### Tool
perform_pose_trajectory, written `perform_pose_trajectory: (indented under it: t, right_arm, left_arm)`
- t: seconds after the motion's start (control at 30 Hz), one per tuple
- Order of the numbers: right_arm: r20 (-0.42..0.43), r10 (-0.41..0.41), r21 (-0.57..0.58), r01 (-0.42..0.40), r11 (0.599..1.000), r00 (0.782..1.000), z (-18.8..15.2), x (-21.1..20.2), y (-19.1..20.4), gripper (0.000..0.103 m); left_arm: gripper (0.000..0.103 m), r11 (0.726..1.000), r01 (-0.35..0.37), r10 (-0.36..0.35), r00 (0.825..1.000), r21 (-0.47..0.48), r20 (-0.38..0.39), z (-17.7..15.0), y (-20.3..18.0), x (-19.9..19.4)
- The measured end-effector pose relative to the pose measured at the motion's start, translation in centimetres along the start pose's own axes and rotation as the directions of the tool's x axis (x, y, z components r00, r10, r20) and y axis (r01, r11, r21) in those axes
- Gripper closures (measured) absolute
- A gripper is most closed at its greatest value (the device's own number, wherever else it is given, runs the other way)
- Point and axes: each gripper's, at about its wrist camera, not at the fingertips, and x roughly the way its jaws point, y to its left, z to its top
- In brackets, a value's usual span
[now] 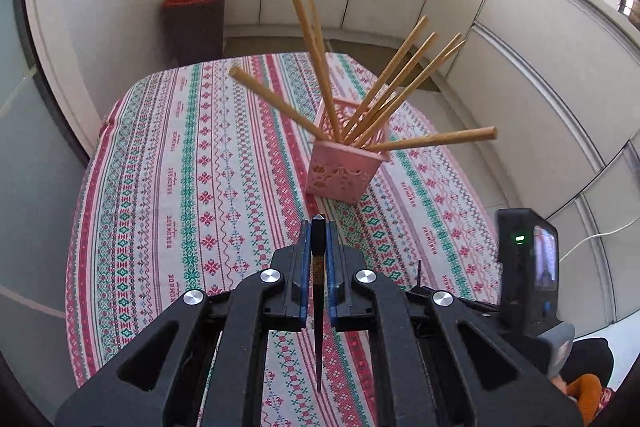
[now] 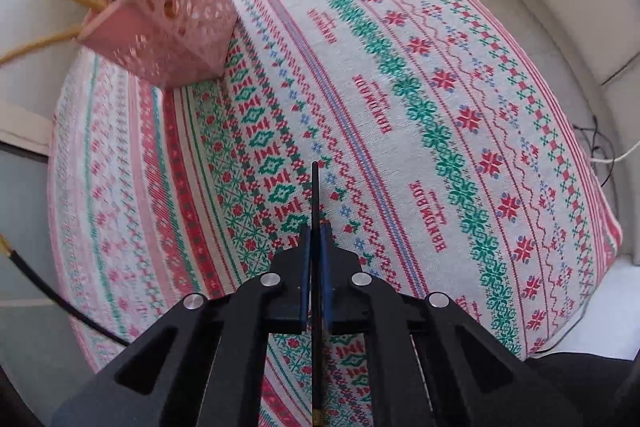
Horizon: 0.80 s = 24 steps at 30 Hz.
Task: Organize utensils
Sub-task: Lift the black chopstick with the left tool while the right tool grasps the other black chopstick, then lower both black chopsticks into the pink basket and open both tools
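A pink perforated holder (image 1: 344, 167) stands on the patterned tablecloth (image 1: 180, 167) with several wooden chopsticks (image 1: 400, 87) fanned out of it. My left gripper (image 1: 319, 227) is above the cloth, short of the holder, and shut on a black chopstick (image 1: 319, 307) that lies along its blue pads (image 1: 306, 259). In the right wrist view my right gripper (image 2: 316, 231) is shut on a thinner black chopstick (image 2: 315, 195) whose end sticks out past the fingertips over the cloth (image 2: 440, 107). There the holder (image 2: 172, 27) is far off at the upper left.
A dark bin with a red liner (image 1: 196, 23) stands on the floor beyond the table's far edge. White cabinet fronts (image 1: 520, 87) curve round the back and right. The other gripper's camera body (image 1: 528, 267) is close on the right. A white cable (image 2: 612, 159) hangs past the table's right edge.
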Motion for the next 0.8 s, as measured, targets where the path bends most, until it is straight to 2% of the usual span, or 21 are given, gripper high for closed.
perform_pose_trajectory:
  t: [0.1, 0.23, 0.37, 0.47, 0.57, 0.8]
  right_arm:
    - [0.121, 0.046, -0.037, -0.042, 0.998, 0.992, -0.3, -4.5, -1.2, 0.098]
    - [0.233, 0.113, -0.061, -0.101, 0.993, 0.966, -1.3, -10.1, -3.2, 0.098]
    - [0.294, 0.158, -0.104, -0.133, 0.986, 0.943, -2.6, -14.5, -4.4, 0.098]
    - [0.354, 0.153, -0.124, -0.115, 0.986, 0.923, -2.6, -17.1, -4.6, 0.098]
    - [0.404, 0.147, -0.117, -0.109, 0.987, 0.903, -2.0, -19.3, -4.8, 0.098]
    - [0.468, 0.221, -0.118, -0.188, 0.975, 0.855, 1.0, -25.4, -4.5, 0.098]
  left_arm:
    - [0.097, 1.000, 0.019, -0.020, 0.999, 0.006, 0.029, 0.0, 0.1, -1.0]
    - [0.097, 0.999, 0.038, -0.038, 0.997, -0.010, 0.065, -0.2, 0.2, -2.6]
    - [0.097, 0.997, 0.068, -0.064, 0.992, -0.037, 0.113, -0.7, 0.1, -4.8]
    - [0.097, 0.997, 0.067, -0.062, 0.985, -0.028, 0.158, -0.6, -0.4, -6.6]
    - [0.097, 0.999, 0.049, -0.049, 0.983, 0.003, 0.176, 0.0, -1.2, -7.8]
    - [0.097, 0.998, 0.035, -0.045, 0.971, 0.045, 0.237, 2.7, -2.1, -10.6]
